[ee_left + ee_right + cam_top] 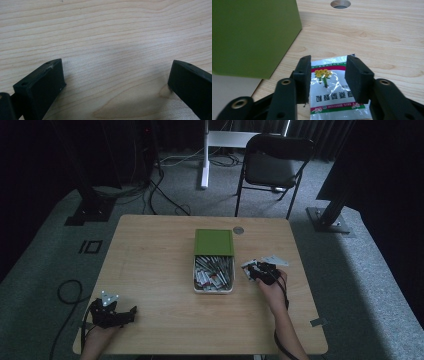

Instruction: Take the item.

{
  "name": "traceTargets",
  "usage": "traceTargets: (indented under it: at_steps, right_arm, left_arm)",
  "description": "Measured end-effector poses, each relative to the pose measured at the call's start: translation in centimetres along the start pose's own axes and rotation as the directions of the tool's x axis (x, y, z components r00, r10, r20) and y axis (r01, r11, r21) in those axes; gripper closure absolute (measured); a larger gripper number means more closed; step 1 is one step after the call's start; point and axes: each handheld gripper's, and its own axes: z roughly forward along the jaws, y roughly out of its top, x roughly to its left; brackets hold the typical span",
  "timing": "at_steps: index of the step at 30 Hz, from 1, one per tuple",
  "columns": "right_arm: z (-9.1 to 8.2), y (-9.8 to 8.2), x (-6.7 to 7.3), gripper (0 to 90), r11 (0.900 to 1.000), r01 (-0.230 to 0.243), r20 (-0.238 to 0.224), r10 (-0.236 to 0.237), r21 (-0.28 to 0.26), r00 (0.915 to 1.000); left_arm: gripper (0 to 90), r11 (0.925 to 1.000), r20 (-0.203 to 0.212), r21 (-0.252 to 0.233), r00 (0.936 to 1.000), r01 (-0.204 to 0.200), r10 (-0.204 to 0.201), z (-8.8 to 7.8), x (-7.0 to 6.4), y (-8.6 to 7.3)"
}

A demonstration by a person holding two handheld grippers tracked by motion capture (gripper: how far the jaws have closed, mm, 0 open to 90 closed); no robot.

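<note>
In the right gripper view, the right gripper (pixel 327 77) has its jaws apart over a white sachet (pixel 332 100) lying flat on the table (pixel 387 32), just beside the green lid (pixel 249 35). The high view shows the left gripper (pixel 131 312) far away; its jaws are wide apart.

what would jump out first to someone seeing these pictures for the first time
The green lid pushed back over a white box full of small sachets stands out at the middle of the wooden table. Just right of the box, the right gripper hovers with its jaws apart over a flat sachet printed with yellow flowers. The left gripper sits open over bare wood at the near left corner.
</note>
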Motion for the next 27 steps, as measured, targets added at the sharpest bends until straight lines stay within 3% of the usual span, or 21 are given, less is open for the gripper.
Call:
traceTargets:
  at_steps: [13, 27]
  right_arm:
    - [-1.6, -1.0, -1.3, 38.3, 1.000, -0.015, 0.026, 0.015, -0.001, 0.9996]
    - [-3.6, -3.2, -3.6, 20.8, 0.999, -0.047, 0.099, 0.045, 0.015, 0.9941]
  left_arm:
    - [1.4, 1.0000, 0.000, 0.000, 1.0000, 0.000, 0.000, 0.0, 0.0, 0.0]
    - [1.4, 1.0000, 0.000, 0.000, 1.0000, 0.000, 0.000, 0.0, 0.0, 0.0]
